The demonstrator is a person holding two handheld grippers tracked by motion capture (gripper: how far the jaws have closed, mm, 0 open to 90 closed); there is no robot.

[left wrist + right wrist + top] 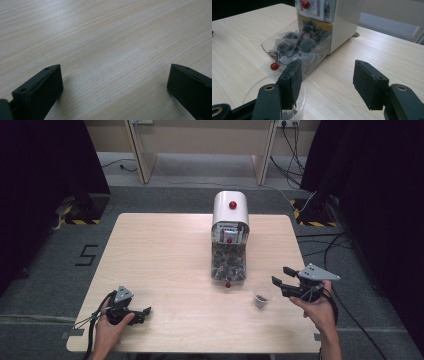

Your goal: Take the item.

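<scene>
Our right gripper (325,82) gapes wide, gripping nothing, just beside the clear cup (262,295); its near jaw hides part of the rim. Dark sachets fill the dispenser's drawer (294,42), labels unreadable. Our left gripper (113,87), open and bare, rests on the table (165,260).

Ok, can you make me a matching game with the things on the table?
Things:
1. dispenser
2. cup
3. left gripper
4. knob

Descriptions:
A. red, at the drawer's front
B. clear, beside the right gripper
C. white, at the table's far middle
D. open, over bare wood near the table's front edge

Pairs: 1-C, 2-B, 3-D, 4-A
</scene>
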